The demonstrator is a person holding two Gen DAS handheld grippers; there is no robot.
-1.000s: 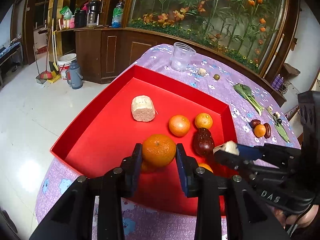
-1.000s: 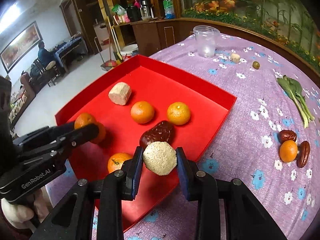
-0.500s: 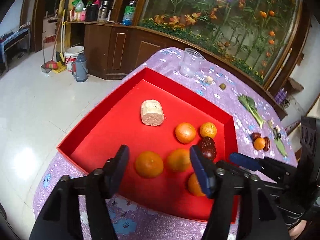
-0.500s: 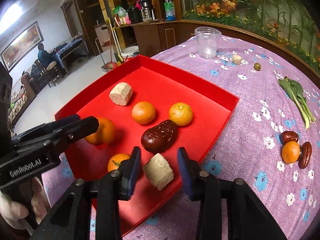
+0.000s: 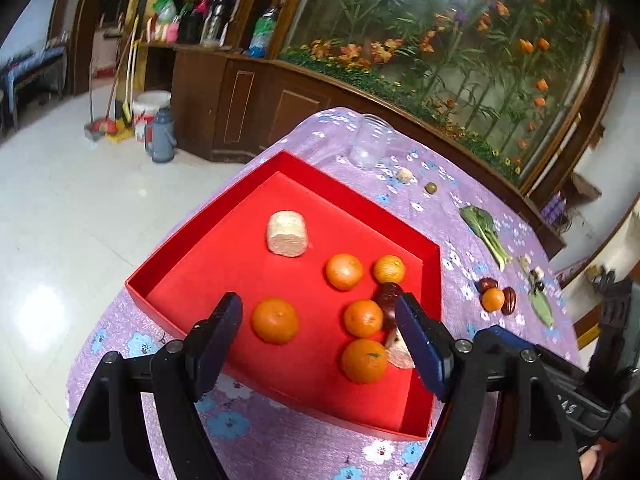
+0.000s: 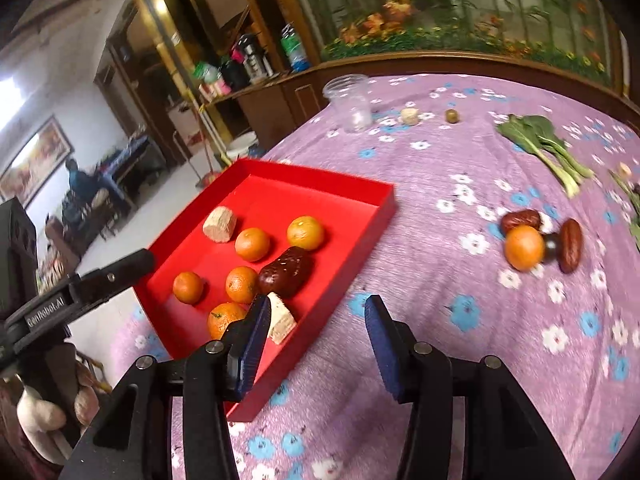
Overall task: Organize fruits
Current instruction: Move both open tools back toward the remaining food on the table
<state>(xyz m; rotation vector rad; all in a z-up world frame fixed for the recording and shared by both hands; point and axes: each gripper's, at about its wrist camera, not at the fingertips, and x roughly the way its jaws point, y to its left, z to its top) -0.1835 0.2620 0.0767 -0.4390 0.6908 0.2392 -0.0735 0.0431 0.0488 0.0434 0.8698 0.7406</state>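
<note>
On the purple floral cloth [image 6: 460,240] sits a shallow, straight-walled red tray [image 5: 200,256] holding five round, dimpled oranges [image 5: 275,320], a glossy dark date [image 6: 285,271] and two pale, grainy cut chunks [image 5: 287,233]. Left gripper [image 5: 318,332] hangs above the tray's near part, jaws wide, empty. Right gripper [image 6: 314,332] hangs over the tray's right rim, jaws wide, empty; another orange [image 6: 524,247] lies on the cloth between two dates.

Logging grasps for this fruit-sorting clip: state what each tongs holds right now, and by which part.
Nothing is held. The left tongs and the right tongs both stand open and empty; the oranges lie loose in the red tray.
</note>
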